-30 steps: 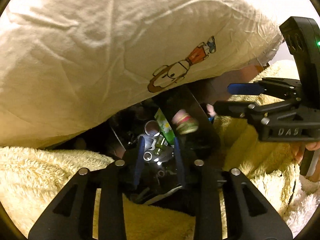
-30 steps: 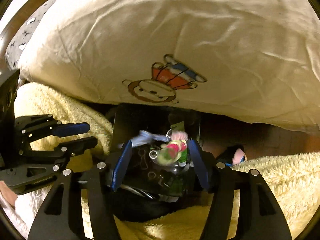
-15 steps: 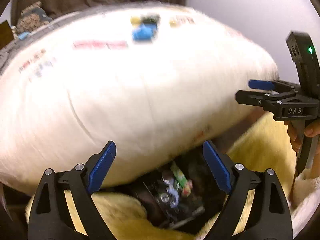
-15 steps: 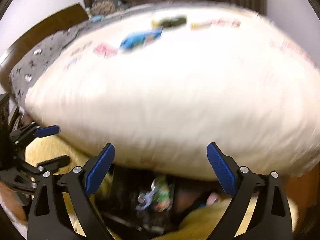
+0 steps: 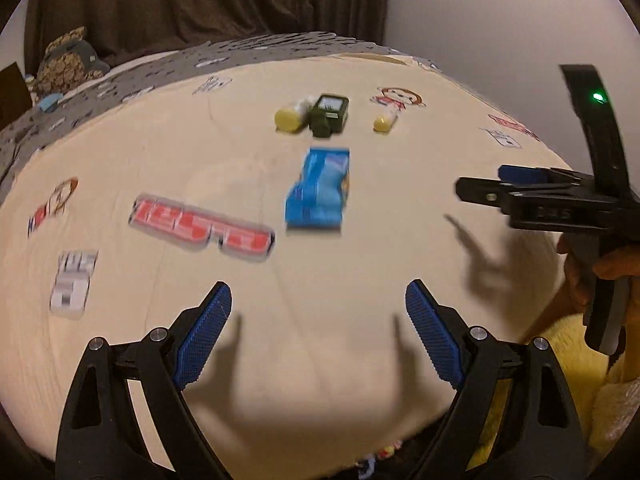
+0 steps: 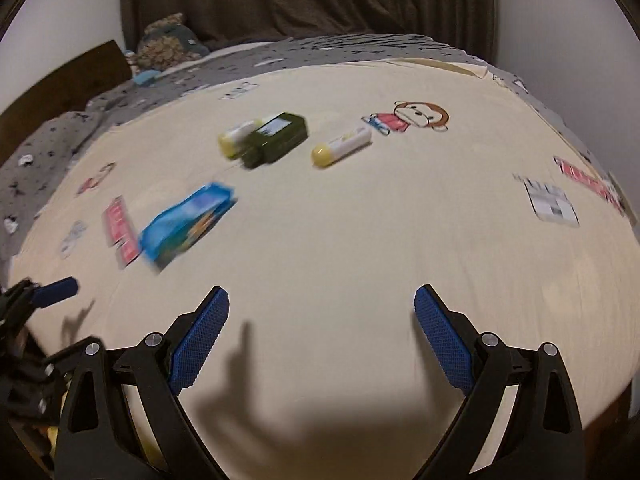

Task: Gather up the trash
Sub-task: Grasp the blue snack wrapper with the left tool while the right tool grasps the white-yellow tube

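Cream cotton bedcover point(image 5: 320, 320) printed with cartoon monkeys fills both views, and motion blur softens nearly everything lying on it. The left gripper point(image 5: 318, 332) and the right gripper point(image 6: 321, 336) both hang above bare cloth with their blue ribbed pads spread wide and nothing between them. In the left wrist view the right gripper point(image 5: 480, 188) also enters from the right edge, seen side-on, with part of a hand point(image 5: 592, 276) on its handle, cut off by the frame.

Trash lies well beyond the fingertips, toward the middle of the bed: a blue crinkled snack wrapper point(image 5: 318, 190) nearest, then a dark green rectangular box point(image 5: 330, 114) with a yellow-capped white tube point(image 5: 294, 116) just beside it, whether touching I cannot tell, and a second yellow-capped white tube point(image 5: 386, 120) apart to the right, close to a printed monkey. Labels are unreadable.

A grey patterned blanket point(image 6: 80, 132) covers the far side. A yellow fleece point(image 5: 568, 364) shows at the lower right, partly hidden behind the gripper frame. Small colourful scraps at the bottom edge of the left view are too cropped to identify.
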### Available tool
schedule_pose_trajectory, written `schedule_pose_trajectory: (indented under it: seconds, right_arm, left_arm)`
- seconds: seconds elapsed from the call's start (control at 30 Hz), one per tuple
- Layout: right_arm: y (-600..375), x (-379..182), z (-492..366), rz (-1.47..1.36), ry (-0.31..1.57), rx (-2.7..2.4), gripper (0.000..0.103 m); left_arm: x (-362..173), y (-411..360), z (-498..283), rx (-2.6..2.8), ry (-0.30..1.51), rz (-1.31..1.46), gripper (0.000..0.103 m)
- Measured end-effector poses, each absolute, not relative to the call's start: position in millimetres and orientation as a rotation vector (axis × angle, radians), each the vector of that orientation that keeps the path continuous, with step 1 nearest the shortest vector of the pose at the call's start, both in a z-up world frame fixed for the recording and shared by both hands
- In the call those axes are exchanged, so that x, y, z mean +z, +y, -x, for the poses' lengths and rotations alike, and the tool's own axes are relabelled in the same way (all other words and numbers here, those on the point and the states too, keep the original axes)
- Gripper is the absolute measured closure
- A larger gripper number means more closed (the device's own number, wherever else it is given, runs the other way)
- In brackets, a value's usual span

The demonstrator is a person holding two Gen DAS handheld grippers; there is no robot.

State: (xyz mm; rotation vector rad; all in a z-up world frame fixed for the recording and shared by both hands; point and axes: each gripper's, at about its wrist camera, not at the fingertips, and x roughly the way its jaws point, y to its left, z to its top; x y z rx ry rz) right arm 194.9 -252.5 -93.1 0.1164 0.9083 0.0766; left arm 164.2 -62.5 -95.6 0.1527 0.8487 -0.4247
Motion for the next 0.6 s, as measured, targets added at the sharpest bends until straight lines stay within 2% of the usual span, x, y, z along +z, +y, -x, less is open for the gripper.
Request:
schedule_pose_trajectory:
  seconds: [0.4, 0.5, 0.57, 0.6]
  right_arm:
    - [-271, -102, -312, -0.240, 0.954, 0.016, 0.009]
    - [-268, -111, -332, -0.249, 0.986, 0.019, 0.013]
    - [-266, -116, -339, -0.236, 0.999, 0.010, 0.020]
    - [-263, -117, -342, -0.211, 0.997, -0.002, 0.023]
  left_arm:
    - [-104, -98, -242, -0.400, 0.869, -0.171, 0.019]
    - [-114, -104, -257, -0.393, 0.887, -0.175, 0.020]
    - [-120, -106, -265, -0.393, 0.906, -0.170, 0.025]
    - [-122, -106, -268, -0.396, 0.914, -0.167, 0.033]
